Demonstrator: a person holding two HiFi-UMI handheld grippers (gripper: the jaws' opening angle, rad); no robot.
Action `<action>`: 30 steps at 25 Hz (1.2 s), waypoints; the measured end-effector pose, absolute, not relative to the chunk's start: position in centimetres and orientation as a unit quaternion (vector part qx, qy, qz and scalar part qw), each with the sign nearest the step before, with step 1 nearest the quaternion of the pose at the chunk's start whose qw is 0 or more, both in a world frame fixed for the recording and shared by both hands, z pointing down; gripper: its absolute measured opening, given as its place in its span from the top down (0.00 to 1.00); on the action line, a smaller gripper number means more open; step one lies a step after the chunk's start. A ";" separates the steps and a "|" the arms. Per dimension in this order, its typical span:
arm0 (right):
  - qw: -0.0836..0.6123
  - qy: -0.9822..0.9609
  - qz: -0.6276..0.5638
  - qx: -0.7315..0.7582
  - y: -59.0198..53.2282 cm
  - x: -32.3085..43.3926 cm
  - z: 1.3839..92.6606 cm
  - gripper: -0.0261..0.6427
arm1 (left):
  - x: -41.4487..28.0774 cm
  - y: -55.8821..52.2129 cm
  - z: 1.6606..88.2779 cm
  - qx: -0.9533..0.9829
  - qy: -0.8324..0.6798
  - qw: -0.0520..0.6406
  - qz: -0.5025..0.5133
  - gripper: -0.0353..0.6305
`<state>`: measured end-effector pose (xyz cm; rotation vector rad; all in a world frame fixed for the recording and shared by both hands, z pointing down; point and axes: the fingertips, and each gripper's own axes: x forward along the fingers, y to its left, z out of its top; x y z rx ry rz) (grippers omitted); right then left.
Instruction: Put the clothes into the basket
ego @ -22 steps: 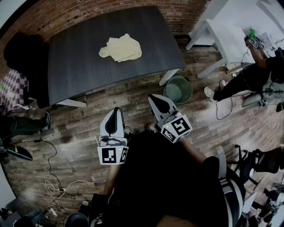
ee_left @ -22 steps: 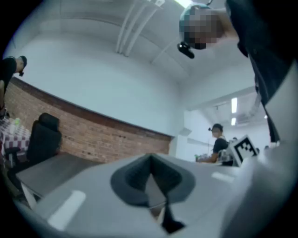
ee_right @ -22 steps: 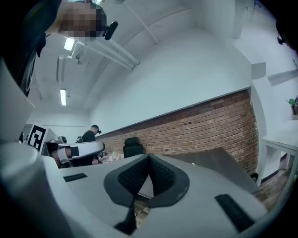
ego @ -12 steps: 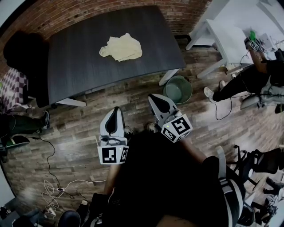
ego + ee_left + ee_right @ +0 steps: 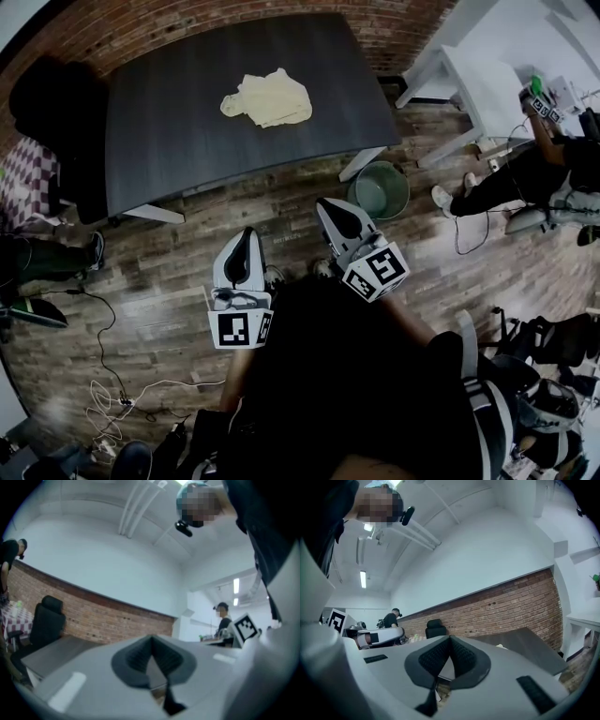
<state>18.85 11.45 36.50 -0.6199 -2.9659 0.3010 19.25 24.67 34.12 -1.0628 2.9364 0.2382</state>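
A crumpled cream garment (image 5: 269, 97) lies on the dark table (image 5: 187, 141), toward its far middle. A green round basket (image 5: 380, 190) stands on the wooden floor just off the table's near right corner. My left gripper (image 5: 243, 244) and right gripper (image 5: 335, 211) are held level over the floor, well short of the table, both shut with nothing between the pads. In the left gripper view the pads (image 5: 151, 660) meet; in the right gripper view the pads (image 5: 450, 660) meet too, and a sliver of the cream garment (image 5: 501, 646) shows on the table.
A black office chair (image 5: 47, 112) stands at the table's left end. White tables (image 5: 478, 75) stand at the right, with a person (image 5: 534, 159) seated by them. Cables (image 5: 112, 394) trail on the floor at the lower left. A brick wall (image 5: 234, 28) runs behind the table.
The view has shifted slightly, so the table, garment and basket sit a little more to the right. Both grippers have kept their places and stayed shut.
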 end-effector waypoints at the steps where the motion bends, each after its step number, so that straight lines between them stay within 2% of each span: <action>1: 0.049 -0.973 0.098 -0.201 11.8 18.8 36.6 0.95 | 19.2 25.1 34.2 -0.341 0.937 0.004 0.077 0.94; 15: 0.063 -0.977 0.093 -0.182 15.4 18.5 38.0 0.95 | 18.6 28.5 35.5 -0.362 0.930 0.002 0.067 0.94; 30: 0.049 -0.974 0.089 -0.201 11.2 11.0 37.5 0.95 | 12.1 24.1 35.1 -0.354 0.933 -0.001 0.067 0.94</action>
